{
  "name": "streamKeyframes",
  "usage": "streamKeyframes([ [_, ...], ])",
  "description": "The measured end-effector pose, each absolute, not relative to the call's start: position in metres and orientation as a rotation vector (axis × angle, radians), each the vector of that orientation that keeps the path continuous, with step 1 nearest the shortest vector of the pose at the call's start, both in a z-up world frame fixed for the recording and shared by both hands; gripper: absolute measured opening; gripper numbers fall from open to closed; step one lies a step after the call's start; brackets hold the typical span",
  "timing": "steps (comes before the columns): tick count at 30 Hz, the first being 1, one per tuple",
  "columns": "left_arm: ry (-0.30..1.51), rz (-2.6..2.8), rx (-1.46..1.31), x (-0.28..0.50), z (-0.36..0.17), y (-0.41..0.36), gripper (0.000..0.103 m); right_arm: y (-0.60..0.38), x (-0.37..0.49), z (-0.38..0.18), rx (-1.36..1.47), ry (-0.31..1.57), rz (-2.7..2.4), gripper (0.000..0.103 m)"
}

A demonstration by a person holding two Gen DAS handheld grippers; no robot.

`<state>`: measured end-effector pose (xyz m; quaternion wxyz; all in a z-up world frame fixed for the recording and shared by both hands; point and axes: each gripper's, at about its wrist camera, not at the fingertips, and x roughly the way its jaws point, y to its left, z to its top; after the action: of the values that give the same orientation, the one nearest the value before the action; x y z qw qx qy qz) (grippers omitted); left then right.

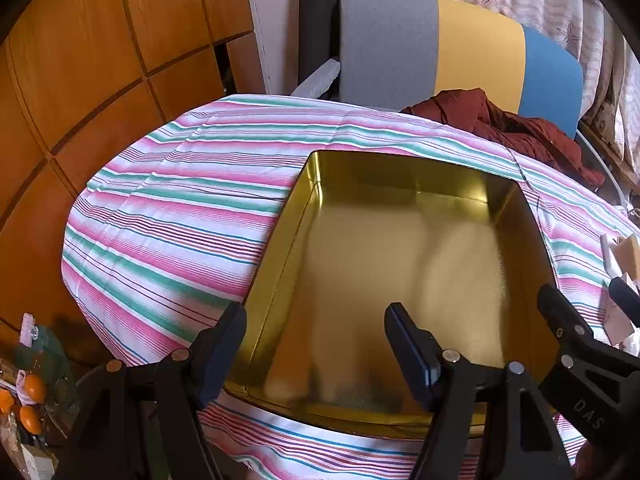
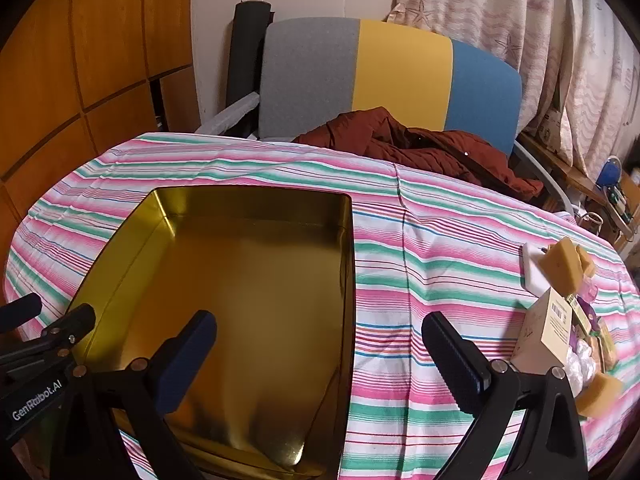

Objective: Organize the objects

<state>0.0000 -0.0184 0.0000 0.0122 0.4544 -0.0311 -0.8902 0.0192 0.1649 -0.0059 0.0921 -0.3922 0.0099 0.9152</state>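
Note:
A shallow gold metal tin (image 1: 400, 280) lies open and empty on the striped tablecloth; it also shows in the right wrist view (image 2: 248, 280). My left gripper (image 1: 316, 344) is open and empty over the tin's near left wall. My right gripper (image 2: 324, 348) is open and empty, straddling the tin's right wall. A pile of small items lies at the table's right edge: yellow sponges (image 2: 560, 266), a beige carton (image 2: 548, 328), small packets (image 2: 588, 352). The right gripper's fingers (image 1: 560, 312) show at the right of the left wrist view.
A grey, yellow and blue chair (image 2: 400, 76) stands behind the table with a dark red jacket (image 2: 420, 148) on its seat. Wooden cabinets (image 1: 100, 60) are on the left. Oranges and clutter (image 1: 28, 400) lie low at the left. Curtains (image 2: 540, 32) hang at the right.

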Motion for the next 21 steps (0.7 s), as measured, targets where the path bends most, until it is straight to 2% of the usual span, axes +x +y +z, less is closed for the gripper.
streamKeyframes([
  [21, -0.097, -2.76, 1.453, -0.0037, -0.0045, -0.0174, 0.073, 0.1617, 0.018, -0.007, -1.171, 0.028, 2.72, 0.103],
])
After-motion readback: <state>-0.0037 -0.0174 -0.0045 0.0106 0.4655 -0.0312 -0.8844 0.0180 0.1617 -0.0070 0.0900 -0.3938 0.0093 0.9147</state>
